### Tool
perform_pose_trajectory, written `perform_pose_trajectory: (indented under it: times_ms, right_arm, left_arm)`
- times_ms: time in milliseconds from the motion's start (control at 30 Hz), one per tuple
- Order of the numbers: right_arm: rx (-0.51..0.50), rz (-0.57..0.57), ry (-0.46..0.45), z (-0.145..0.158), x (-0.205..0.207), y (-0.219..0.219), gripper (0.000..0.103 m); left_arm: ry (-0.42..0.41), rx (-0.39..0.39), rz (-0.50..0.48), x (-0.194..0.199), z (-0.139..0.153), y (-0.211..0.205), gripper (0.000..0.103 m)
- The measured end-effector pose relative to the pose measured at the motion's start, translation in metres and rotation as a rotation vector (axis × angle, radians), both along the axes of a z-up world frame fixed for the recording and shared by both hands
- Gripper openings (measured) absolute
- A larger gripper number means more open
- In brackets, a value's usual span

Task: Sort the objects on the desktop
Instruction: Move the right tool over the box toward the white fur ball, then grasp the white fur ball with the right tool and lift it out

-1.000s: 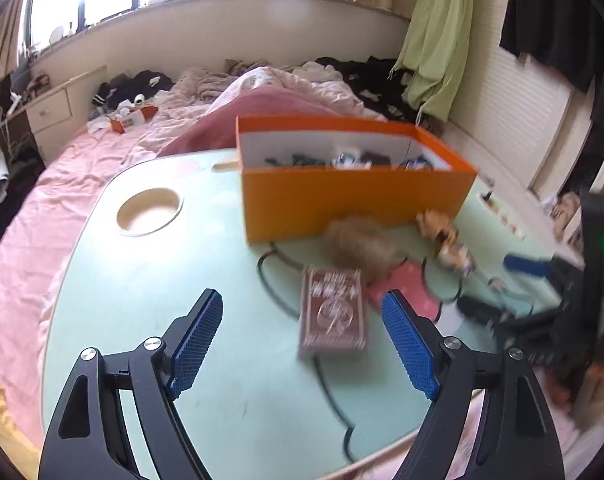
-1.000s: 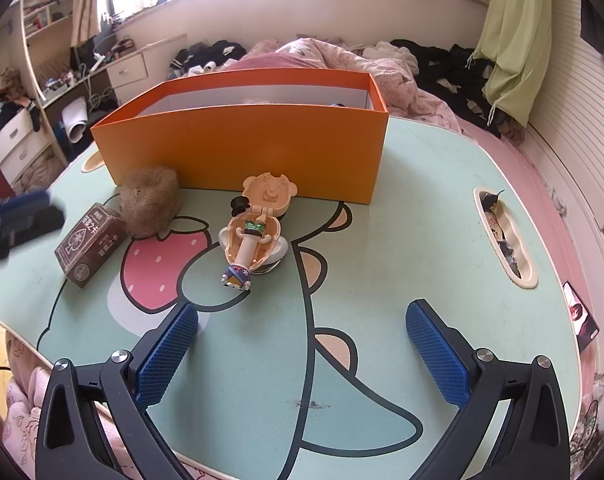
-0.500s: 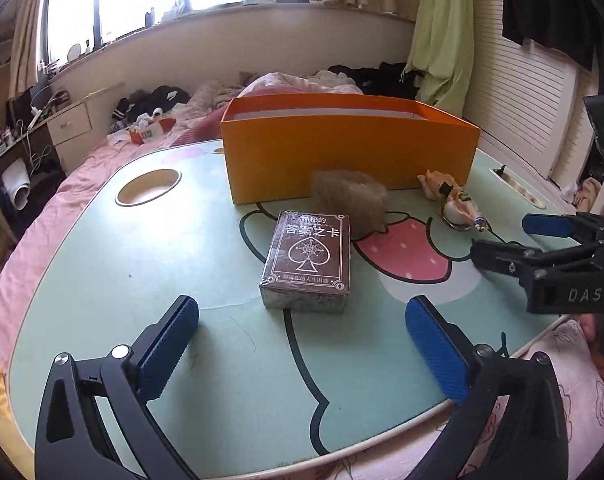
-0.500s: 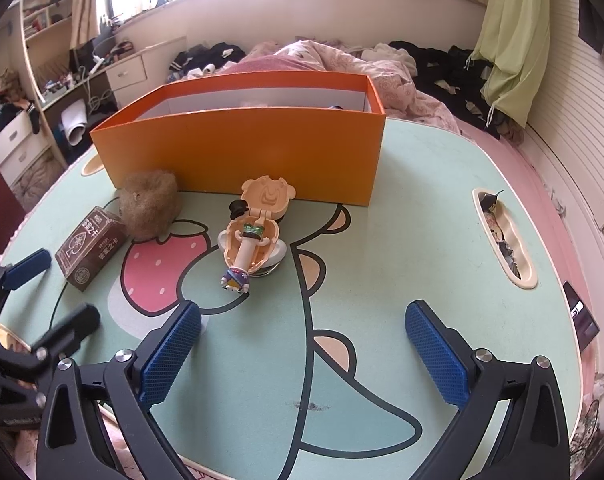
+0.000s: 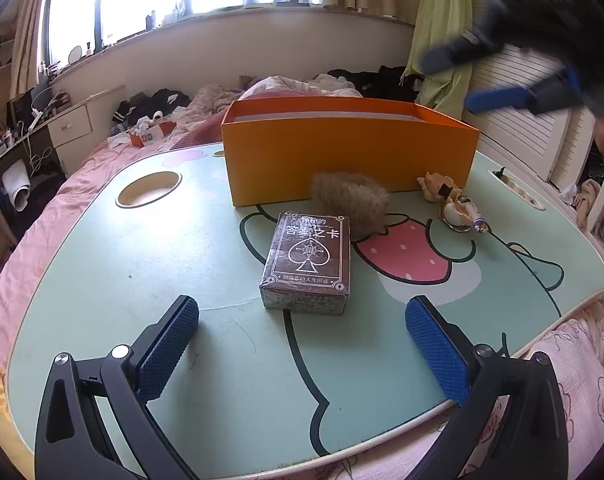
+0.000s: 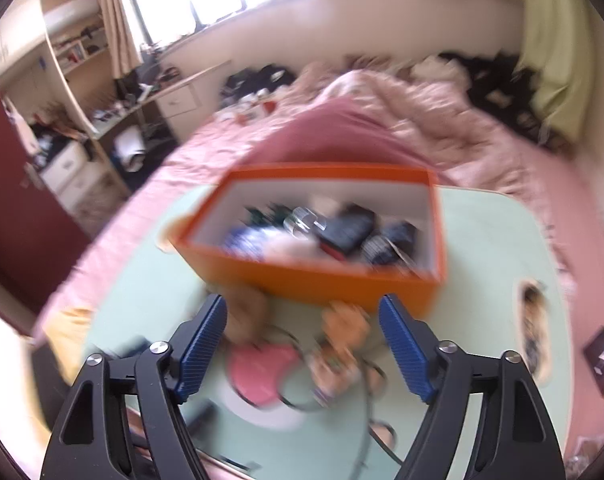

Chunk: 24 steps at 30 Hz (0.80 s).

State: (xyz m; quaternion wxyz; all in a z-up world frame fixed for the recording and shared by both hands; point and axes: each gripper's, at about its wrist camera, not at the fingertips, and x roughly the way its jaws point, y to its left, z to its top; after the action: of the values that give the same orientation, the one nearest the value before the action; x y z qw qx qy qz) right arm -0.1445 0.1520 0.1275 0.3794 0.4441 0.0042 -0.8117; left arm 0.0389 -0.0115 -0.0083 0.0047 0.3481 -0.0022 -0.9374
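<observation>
A brown card box [image 5: 308, 260] with a spade emblem lies on the green table [image 5: 141, 264], just ahead of my left gripper [image 5: 302, 344], which stands wide open and empty. Behind it sit a brown furry ball [image 5: 350, 200] and a small orange figurine toy [image 5: 452, 200], in front of the orange box [image 5: 350, 152]. My right gripper [image 6: 302, 344] hangs high over the table, its jaws closing with nothing between them; it appears blurred at the upper right of the left wrist view [image 5: 498, 76]. The orange box [image 6: 314, 276] holds several dark items.
A round cup hole [image 5: 149, 188] is sunk in the table's far left, a slot tray [image 5: 516, 188] at its right edge. Pink bedding [image 5: 41, 232] surrounds the table. A desk with drawers [image 5: 69, 128] stands at the left wall.
My right gripper rose sharply off the table and its jaws narrowed; its view now looks down into the orange box. My left gripper widened and settled low behind the card box.
</observation>
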Motion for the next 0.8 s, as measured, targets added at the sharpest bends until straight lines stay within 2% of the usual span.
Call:
perform_pose_trajectory:
  times_ms: [100,200,267,333,433,500,533,567,700,800]
  right_arm:
    - [0.050,0.031,-0.091,-0.001,-0.027,-0.037,0.065]
    - [0.141,0.024,-0.171,-0.025,-0.049,-0.067,0.059]
    - [0.191,0.027,-0.237,-0.046,-0.056,-0.082,0.042]
    - [0.199,0.040,-0.286,-0.058,-0.061,-0.090,0.040]
    - [0.246,0.018,-0.313,-0.075,-0.070,-0.100,0.041]
    - [0.189,0.021,-0.371,-0.081,-0.078,-0.096,0.039]
    - [0.152,0.027,-0.417,-0.083,-0.082,-0.093,0.034]
    - [0.115,0.031,-0.457,-0.085,-0.087,-0.089,0.022]
    - [0.064,0.003,-0.423,-0.072,-0.094,-0.076,0.022]
    - [-0.026,0.003,-0.392,-0.050,-0.088,-0.059,0.022]
  left_arm:
    - [0.002,0.000,-0.001,0.001,0.002,0.000,0.103]
    - [0.005,0.000,-0.002,0.001,0.003,0.000,0.103]
    - [0.005,0.001,-0.002,0.001,0.003,0.000,0.103]
    - [0.006,0.001,-0.003,0.001,0.003,0.000,0.103]
    - [0.010,0.002,-0.003,0.001,0.004,0.001,0.103]
    - [0.009,0.002,-0.003,0.001,0.003,0.002,0.103]
    - [0.009,0.002,-0.003,0.001,0.003,0.001,0.103]
    - [0.009,0.002,-0.004,0.001,0.003,0.002,0.103]
    - [0.011,0.001,-0.003,0.001,0.004,0.003,0.103]
    - [0.010,0.002,-0.004,0.001,0.003,0.003,0.103]
